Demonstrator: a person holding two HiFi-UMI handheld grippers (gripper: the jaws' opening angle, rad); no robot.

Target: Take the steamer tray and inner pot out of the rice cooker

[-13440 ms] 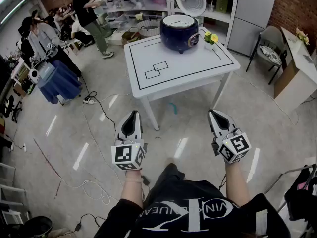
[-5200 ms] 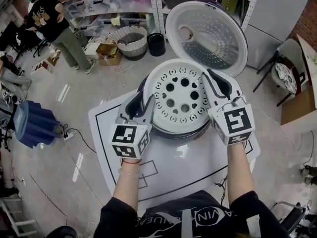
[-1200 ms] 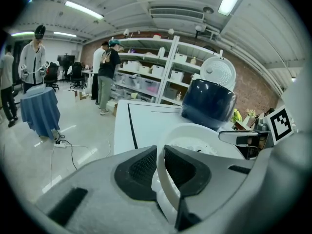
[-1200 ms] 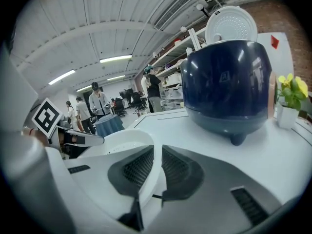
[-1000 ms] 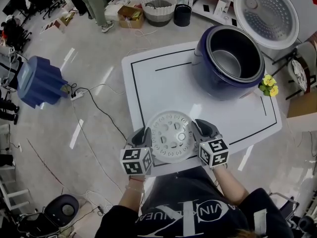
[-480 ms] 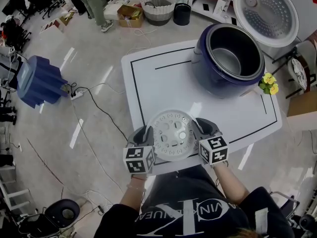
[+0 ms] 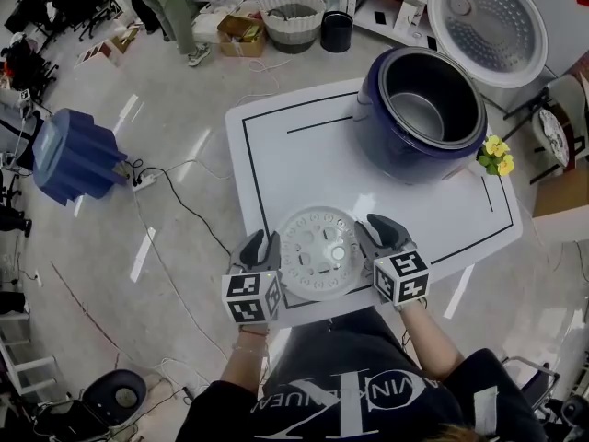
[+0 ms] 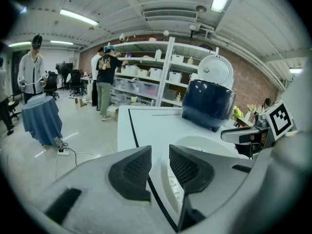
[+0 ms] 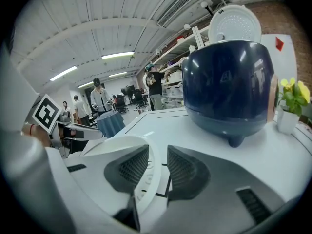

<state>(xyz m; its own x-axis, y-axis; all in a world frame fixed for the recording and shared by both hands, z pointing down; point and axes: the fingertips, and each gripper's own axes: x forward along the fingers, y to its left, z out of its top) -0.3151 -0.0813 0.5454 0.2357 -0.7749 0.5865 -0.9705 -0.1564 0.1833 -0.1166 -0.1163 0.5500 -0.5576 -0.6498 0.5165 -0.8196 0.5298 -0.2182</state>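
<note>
your left gripper (image 7: 260, 245) and right gripper (image 7: 377, 231) flank the steamer tray (image 7: 317, 253), which lies flat on the white table (image 7: 304, 155) at the edge nearest you, well apart from the rice cooker (image 7: 377, 145). both pairs of jaws have just been opening, and the tray's rim sits loose between each pair. the inner pot (image 7: 431, 110) sits inside the rice cooker.

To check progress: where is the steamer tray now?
Head view: the steamer tray lies at the near edge of the white table, apart from the rice cooker; the left gripper and right gripper flank it, jaws just opened around its rim.
</note>
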